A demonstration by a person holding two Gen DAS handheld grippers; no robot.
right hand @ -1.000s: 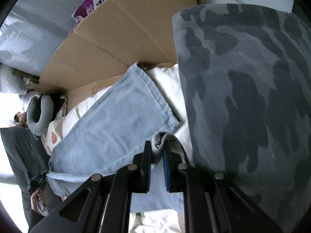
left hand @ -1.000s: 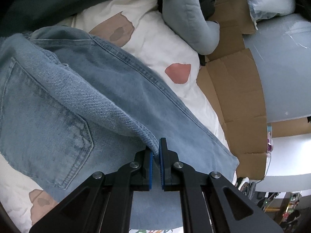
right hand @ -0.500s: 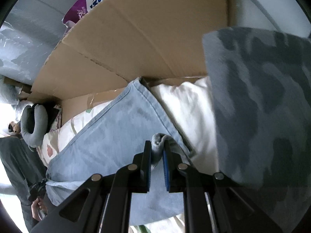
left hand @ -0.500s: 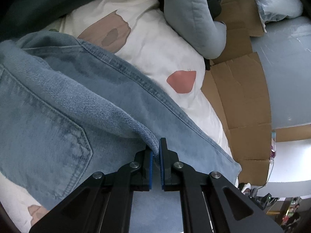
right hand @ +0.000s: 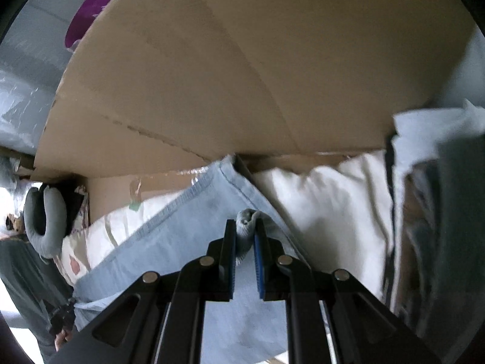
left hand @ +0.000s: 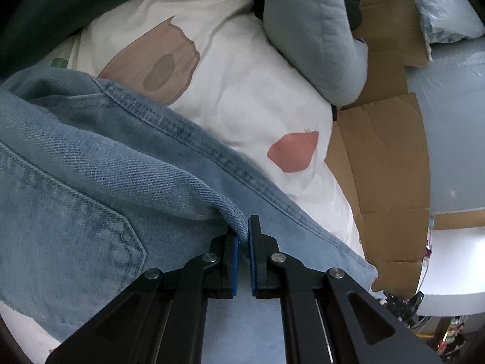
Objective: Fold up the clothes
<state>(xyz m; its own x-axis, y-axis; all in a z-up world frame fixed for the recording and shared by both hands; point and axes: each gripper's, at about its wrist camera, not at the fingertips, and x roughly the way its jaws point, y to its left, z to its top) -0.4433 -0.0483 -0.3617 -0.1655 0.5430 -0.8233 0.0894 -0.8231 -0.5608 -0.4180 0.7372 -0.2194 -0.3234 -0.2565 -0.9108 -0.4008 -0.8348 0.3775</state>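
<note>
Light blue jeans (left hand: 91, 188) lie on a white patterned sheet (left hand: 242, 85). My left gripper (left hand: 243, 236) is shut on a folded edge of the jeans near the back pocket (left hand: 75, 242). In the right wrist view, my right gripper (right hand: 245, 233) is shut on a bunched bit of the jeans' leg (right hand: 188, 236), near the hem (right hand: 233, 179). The leg runs back to the left over the sheet (right hand: 327, 212).
A grey neck pillow (left hand: 318, 30) lies at the sheet's far edge; it also shows in the right wrist view (right hand: 45, 221). Flattened brown cardboard (left hand: 385, 157) borders the sheet and stands as a wall (right hand: 242, 75). A camouflage-patterned cloth (right hand: 448, 212) is at the right.
Both grippers keep their hold on the jeans and have moved forward. The right gripper has come closer to the cardboard wall; the camouflage cloth has slid off to the right edge.
</note>
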